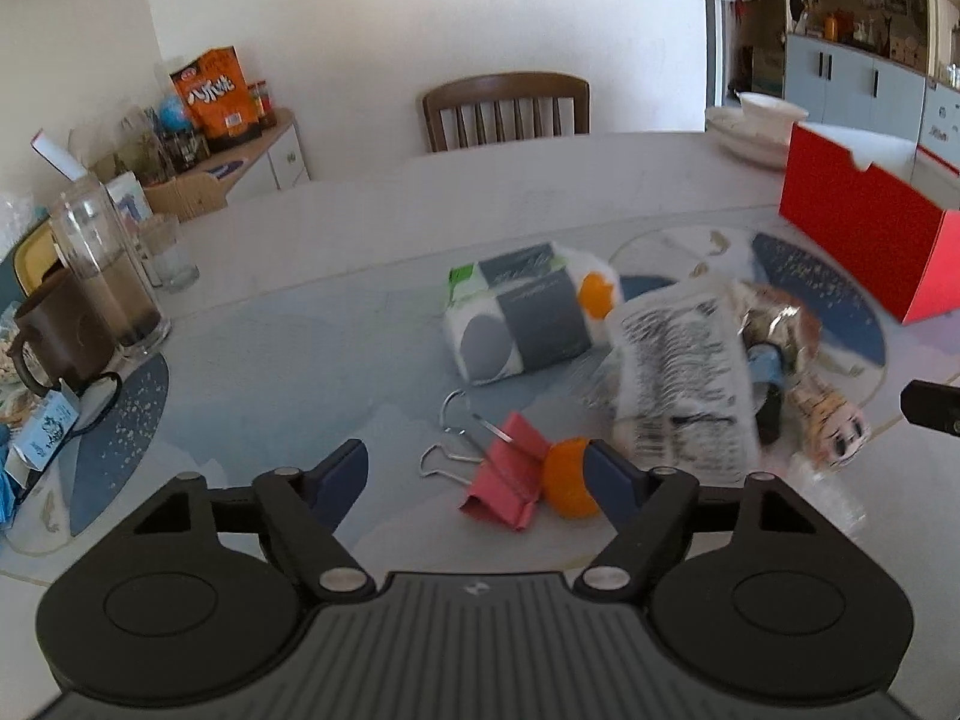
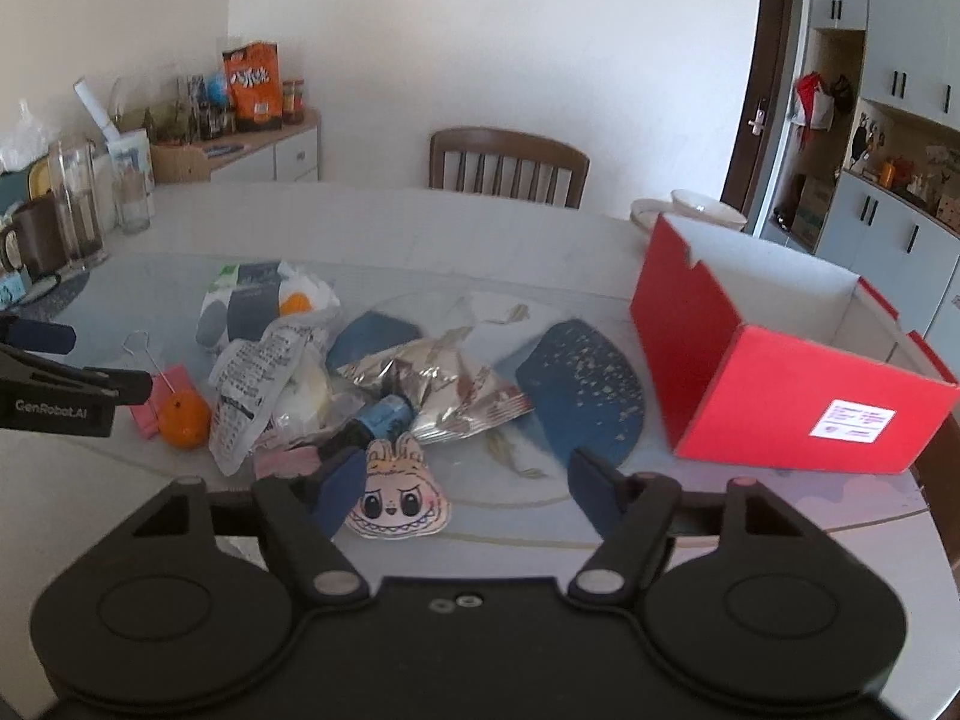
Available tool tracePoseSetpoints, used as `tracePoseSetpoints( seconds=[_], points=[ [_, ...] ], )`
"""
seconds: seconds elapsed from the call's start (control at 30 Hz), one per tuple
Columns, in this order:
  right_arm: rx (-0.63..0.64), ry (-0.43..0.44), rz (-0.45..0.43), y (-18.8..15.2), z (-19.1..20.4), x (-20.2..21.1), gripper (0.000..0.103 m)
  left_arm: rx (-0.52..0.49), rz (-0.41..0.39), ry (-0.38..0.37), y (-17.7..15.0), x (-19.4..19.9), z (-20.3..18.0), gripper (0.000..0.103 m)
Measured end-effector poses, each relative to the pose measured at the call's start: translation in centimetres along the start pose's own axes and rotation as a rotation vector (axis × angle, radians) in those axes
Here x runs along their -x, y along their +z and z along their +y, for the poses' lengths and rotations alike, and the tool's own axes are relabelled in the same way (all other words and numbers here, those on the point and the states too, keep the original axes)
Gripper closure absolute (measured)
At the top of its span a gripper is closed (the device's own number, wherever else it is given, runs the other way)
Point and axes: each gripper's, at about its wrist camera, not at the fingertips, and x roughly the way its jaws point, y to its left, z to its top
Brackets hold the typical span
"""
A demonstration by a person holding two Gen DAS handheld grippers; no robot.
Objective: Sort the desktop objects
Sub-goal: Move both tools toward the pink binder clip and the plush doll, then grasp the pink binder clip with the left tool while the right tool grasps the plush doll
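Note:
My left gripper (image 1: 480, 474) is open, with a pink binder clip (image 1: 507, 489) and a small orange (image 1: 570, 480) lying between its fingers on the table. The orange touches the right finger. Behind them lie a tissue pack (image 1: 516, 318), a printed plastic wrapper (image 1: 684, 384) and a plush face toy (image 1: 834, 426). My right gripper (image 2: 468, 492) is open, with the plush face toy (image 2: 399, 501) just inside its left finger. A foil wrapper (image 2: 444, 384), the printed wrapper (image 2: 258, 378), the orange (image 2: 183, 420) and the clip (image 2: 174, 396) lie beyond. The left gripper shows at the left edge (image 2: 60, 384).
An open red box (image 2: 774, 384) stands at the right; it also shows in the left wrist view (image 1: 870, 240). White bowls (image 1: 756, 126) sit behind it. A glass jar (image 1: 105, 264), a brown mug (image 1: 57, 336) and a glass stand at the left. A wooden chair (image 1: 507, 111) is beyond the table.

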Motion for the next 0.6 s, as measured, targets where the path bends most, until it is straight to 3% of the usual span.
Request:
tracePoseSetpoints(
  seconds=[0.07, 0.23, 0.6],
  points=[
    [0.004, -0.003, 0.015, 0.1, 0.4, -0.6, 0.031, -0.016, 0.006, -0.01, -0.2, -0.5, 0.3, 0.024],
    [0.012, -0.01, 0.05, 0.4, 1.1, -2.0, 0.032, -0.041, 0.042, -0.041, -0.7, -1.9, 0.8, 0.039],
    [0.021, -0.015, 0.096, 0.8, 2.2, -4.0, 0.038, -0.077, 0.056, -0.102, -0.6, -3.9, 1.6, 0.049]
  ],
)
